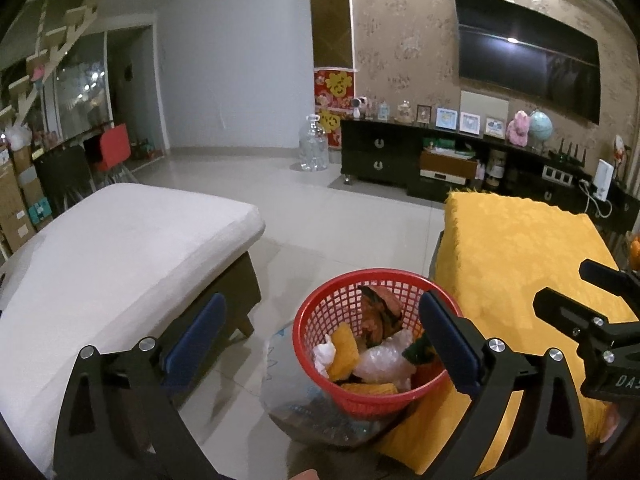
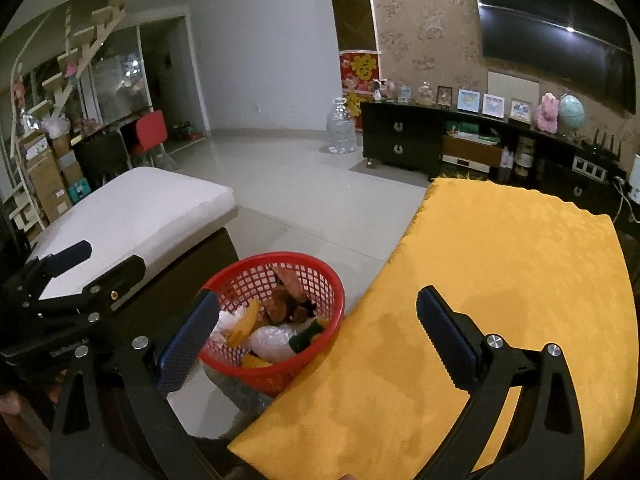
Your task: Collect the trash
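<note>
A red mesh basket (image 1: 320, 312) stands on the floor beside the table, on top of a clear plastic container (image 1: 288, 396). It holds several pieces of trash: yellow wrappers (image 1: 344, 346), a crumpled clear bag (image 1: 384, 360) and an orange-brown wrapper (image 1: 378, 310). My left gripper (image 1: 320, 332) is open and empty, above the basket. My right gripper (image 2: 316, 332) is open and empty, over the basket's right rim and the yellow tablecloth (image 2: 500, 280). The basket also shows in the right wrist view (image 2: 256, 280). The right gripper also shows at the right edge of the left wrist view (image 1: 560, 284).
A white cushioned bench (image 1: 112, 248) stands to the left of the basket. The table under the yellow cloth (image 1: 520, 248) is to the right. A dark TV cabinet (image 1: 400, 152) with ornaments lines the far wall under a TV (image 1: 528, 52). A large water bottle (image 1: 314, 144) stands on the tiled floor.
</note>
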Demonstrator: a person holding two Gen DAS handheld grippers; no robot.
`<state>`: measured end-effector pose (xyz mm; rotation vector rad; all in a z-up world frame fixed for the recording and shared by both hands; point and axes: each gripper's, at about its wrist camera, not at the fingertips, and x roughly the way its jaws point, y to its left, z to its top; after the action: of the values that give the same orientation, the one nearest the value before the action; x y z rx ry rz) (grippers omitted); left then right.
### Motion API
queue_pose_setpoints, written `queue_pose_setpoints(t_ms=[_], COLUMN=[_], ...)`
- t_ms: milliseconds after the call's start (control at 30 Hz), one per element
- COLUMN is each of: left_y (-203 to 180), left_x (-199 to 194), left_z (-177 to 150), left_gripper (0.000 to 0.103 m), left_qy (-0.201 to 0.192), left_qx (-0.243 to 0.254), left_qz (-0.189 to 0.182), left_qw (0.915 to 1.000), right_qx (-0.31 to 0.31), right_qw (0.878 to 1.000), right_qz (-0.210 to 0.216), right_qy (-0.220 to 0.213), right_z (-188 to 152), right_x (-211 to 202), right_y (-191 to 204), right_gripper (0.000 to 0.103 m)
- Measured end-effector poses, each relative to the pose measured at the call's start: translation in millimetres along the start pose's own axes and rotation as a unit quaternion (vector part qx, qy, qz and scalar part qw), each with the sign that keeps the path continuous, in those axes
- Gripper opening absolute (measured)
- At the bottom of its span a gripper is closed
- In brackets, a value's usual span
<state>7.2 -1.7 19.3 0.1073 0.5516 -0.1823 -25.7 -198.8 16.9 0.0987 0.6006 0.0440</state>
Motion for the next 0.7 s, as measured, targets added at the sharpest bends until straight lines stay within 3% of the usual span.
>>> queue_pose_setpoints(t_ms=[400,700], left_y=[0,-4], left_x=[-10,-1], left_z=[-2,-5], left_gripper=[0.095,0.095], left_qy=[-0.017,-0.004], left_qx=[-0.011,-0.008], left_qz=[-0.019,-0.016], left_qw=[0.9996,0.9998], right_qx=[-0.001,0.007], right_qw=[1.000,1.000], right_qz=[0.006,-0.001], right_qy=[0.001,0.017], right_z=[-8,-12], right_x=[-6,7], right_y=[7,3], right_gripper=[0.096,0.096])
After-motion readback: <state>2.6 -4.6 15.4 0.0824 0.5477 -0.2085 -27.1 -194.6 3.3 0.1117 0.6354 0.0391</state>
